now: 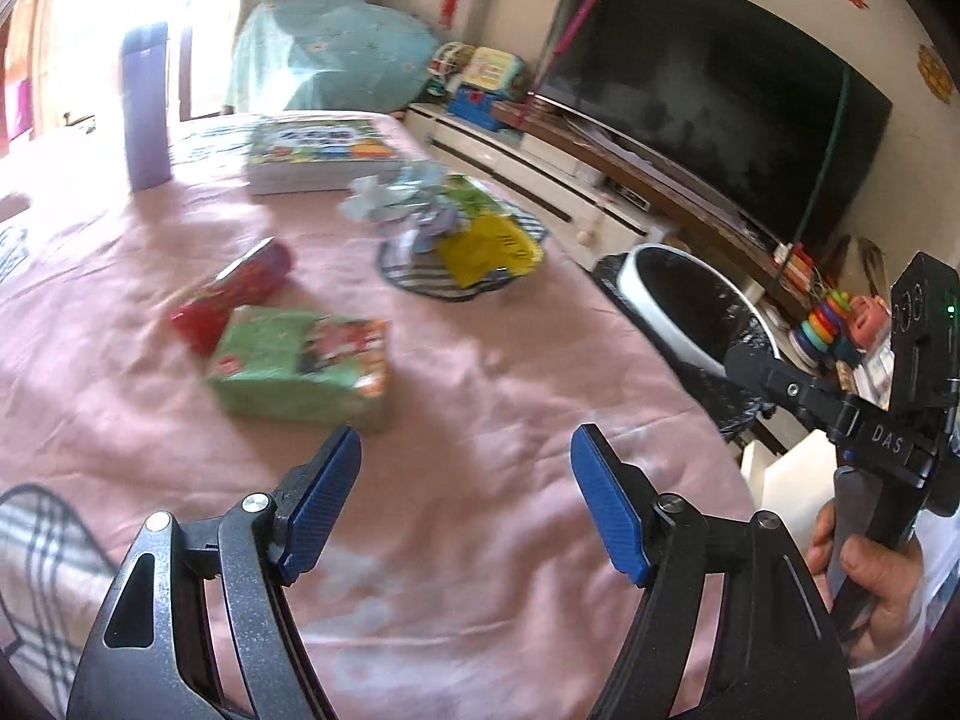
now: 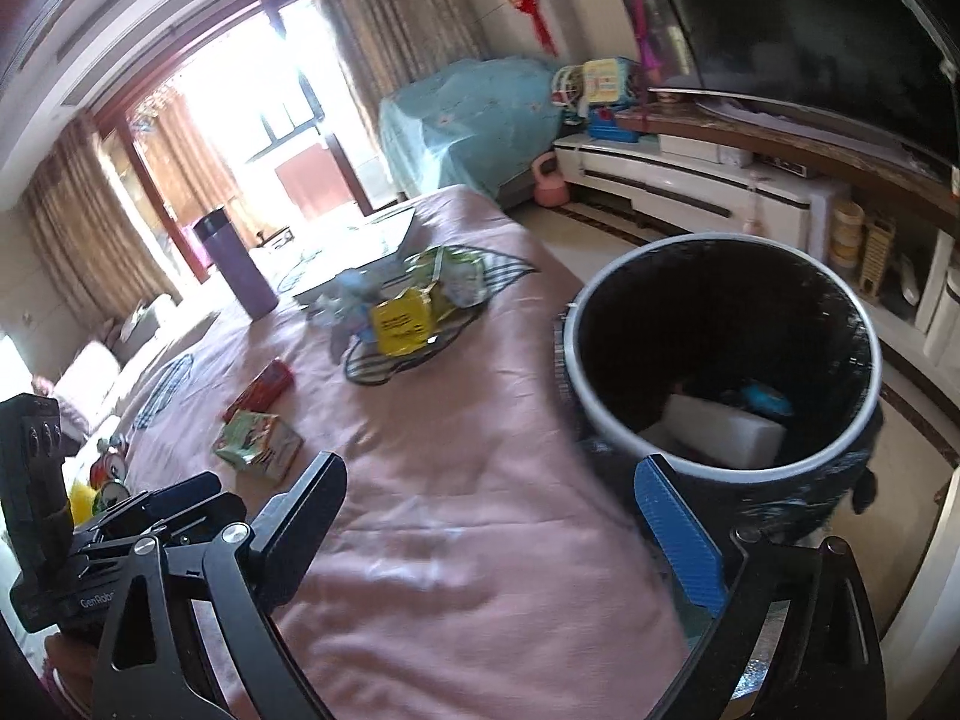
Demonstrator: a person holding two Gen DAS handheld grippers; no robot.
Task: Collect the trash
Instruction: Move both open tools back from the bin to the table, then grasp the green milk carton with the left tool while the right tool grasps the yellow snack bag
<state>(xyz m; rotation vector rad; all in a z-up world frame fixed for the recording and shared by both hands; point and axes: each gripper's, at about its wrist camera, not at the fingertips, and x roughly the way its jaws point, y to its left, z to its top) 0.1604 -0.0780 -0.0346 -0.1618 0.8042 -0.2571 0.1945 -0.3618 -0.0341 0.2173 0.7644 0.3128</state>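
the trash sits in two clusters on the pink cloth of the bench (image 1: 480, 396). a crumpled pile of wrappers, with a yellow packet (image 1: 489, 249) at its front and pale blue and green foil behind, lies on a dark striped leaf print far and right of centre in the left wrist view. nearer lie a green carton (image 1: 300, 363), boxy and glossy with a printed end, and touching its far left corner a red packet (image 1: 231, 294), long and shiny. the left tool (image 1: 465, 501) hovers just near of the green carton, its blue ribbed pads spread well apart with nothing between them, only bare cloth.

the right tool (image 2: 510, 534) stands wide open and empty too, one finger over the cloth, the other at the near rim of the bin (image 2: 726, 354). the bin is round, white-rimmed, lined with a black bag, and stands off the right edge of the bench; a white block and a bit of blue lie at its bottom. from this view the yellow packet (image 2: 402, 321) lies far and left of the bin, the green carton (image 2: 258, 438) further left and nearer.

a purple tumbler (image 1: 146, 108), tall and smooth, stands at the far left beside a flat stack of picture books (image 1: 324, 153). a large dark screen (image 1: 714, 84) on a low white cabinet lines the right wall.
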